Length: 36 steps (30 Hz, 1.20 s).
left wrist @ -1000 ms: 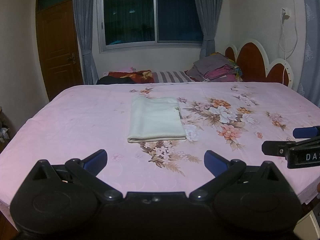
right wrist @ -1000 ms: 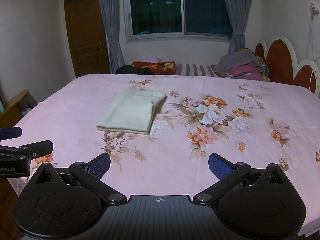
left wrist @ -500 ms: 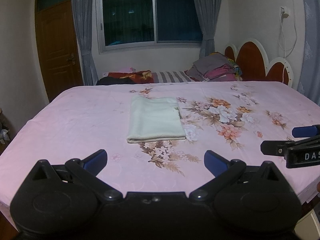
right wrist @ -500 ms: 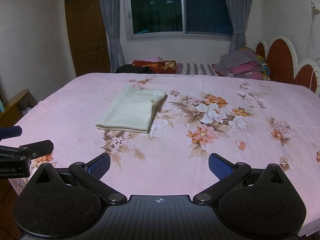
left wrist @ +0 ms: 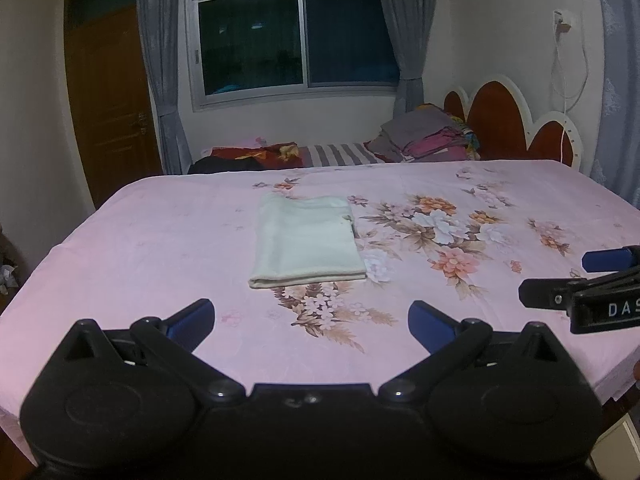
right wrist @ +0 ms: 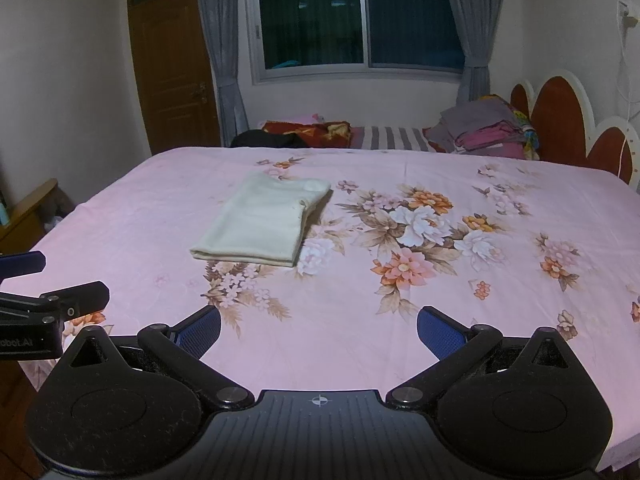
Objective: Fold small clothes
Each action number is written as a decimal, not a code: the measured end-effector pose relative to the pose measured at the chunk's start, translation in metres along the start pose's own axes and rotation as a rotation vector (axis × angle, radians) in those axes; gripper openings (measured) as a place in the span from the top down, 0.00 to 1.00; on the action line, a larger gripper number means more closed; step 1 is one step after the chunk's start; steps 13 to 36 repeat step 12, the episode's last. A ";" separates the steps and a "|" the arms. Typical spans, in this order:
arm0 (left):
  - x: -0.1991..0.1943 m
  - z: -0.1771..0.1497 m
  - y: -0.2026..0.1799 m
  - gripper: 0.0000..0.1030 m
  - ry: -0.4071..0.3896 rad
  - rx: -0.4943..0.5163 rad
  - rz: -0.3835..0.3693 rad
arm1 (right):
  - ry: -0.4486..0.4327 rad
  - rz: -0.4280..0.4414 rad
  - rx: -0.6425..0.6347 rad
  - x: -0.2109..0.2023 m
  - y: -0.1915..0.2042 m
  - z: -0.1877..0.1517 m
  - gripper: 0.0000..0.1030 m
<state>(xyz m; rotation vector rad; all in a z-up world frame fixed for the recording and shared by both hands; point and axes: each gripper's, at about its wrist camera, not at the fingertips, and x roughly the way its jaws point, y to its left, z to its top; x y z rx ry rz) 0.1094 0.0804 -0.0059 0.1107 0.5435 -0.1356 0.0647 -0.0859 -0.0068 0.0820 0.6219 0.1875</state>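
Item: folded cream garment (left wrist: 306, 240), a flat rectangle, folded edge facing the near edge of the bed; lies on the pink floral bedsheet (left wrist: 160, 240) about midway between near and far edges, left of the large flower print (left wrist: 436, 228)

Left gripper (left wrist: 311, 318): fingers spread wide, holding nothing; hangs over the near edge of the bed, garment ahead and apart from both blue pads (left wrist: 192, 318), roughly centred between them

Right gripper (right wrist: 319, 330): fingers likewise released and empty; over the near edge, garment ahead and toward its left finger, well apart

Each gripper's tip shows at the side of the other's view

Background: pile of folded clothes (left wrist: 428, 136) beyond the far edge by the scalloped headboard (left wrist: 504, 120); striped cloth (left wrist: 340, 154); dark window (left wrist: 296, 36) with grey curtains (left wrist: 160, 80); brown door (left wrist: 112, 96)
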 end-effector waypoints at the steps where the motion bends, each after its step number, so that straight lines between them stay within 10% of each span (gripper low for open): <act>1: 0.000 0.000 0.000 0.00 -0.001 0.001 -0.002 | 0.001 0.000 0.001 0.000 0.000 0.000 0.00; 36: 0.003 0.000 0.000 0.00 -0.003 0.010 -0.009 | -0.002 0.002 -0.002 0.003 0.001 0.003 0.00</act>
